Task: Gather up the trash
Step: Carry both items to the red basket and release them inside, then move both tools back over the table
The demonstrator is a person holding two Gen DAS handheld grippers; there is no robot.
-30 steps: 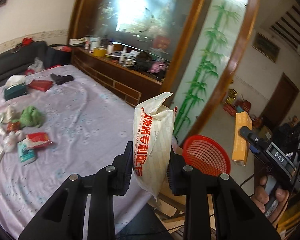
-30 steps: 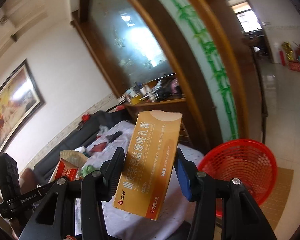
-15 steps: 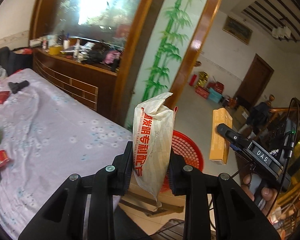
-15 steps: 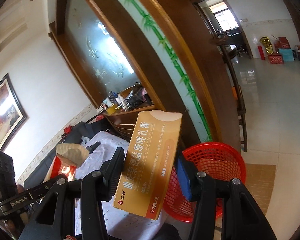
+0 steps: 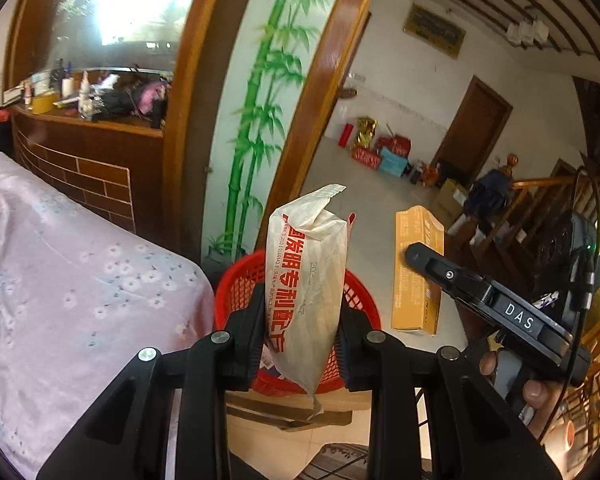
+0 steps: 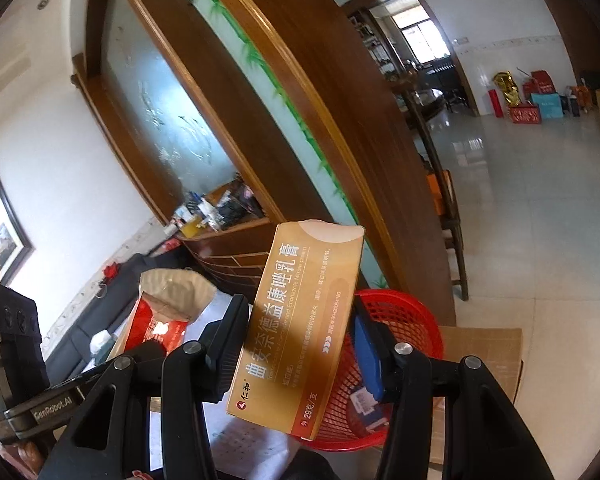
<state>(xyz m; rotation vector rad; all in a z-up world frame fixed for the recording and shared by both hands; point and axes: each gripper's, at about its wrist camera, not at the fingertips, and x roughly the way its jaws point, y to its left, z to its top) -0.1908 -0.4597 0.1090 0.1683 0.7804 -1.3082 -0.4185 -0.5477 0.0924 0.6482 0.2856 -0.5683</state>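
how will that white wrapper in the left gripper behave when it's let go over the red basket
The white wrapper looks creased, thin and torn open at the top, so probably floppy and light. Released by the left gripper, it may flutter instead of dropping straight into the red basket.

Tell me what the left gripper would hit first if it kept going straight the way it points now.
Probably the red mesh plastic basket: it sits directly behind the white crinkled wrapper clamped in the left gripper, though depth is hard to judge.
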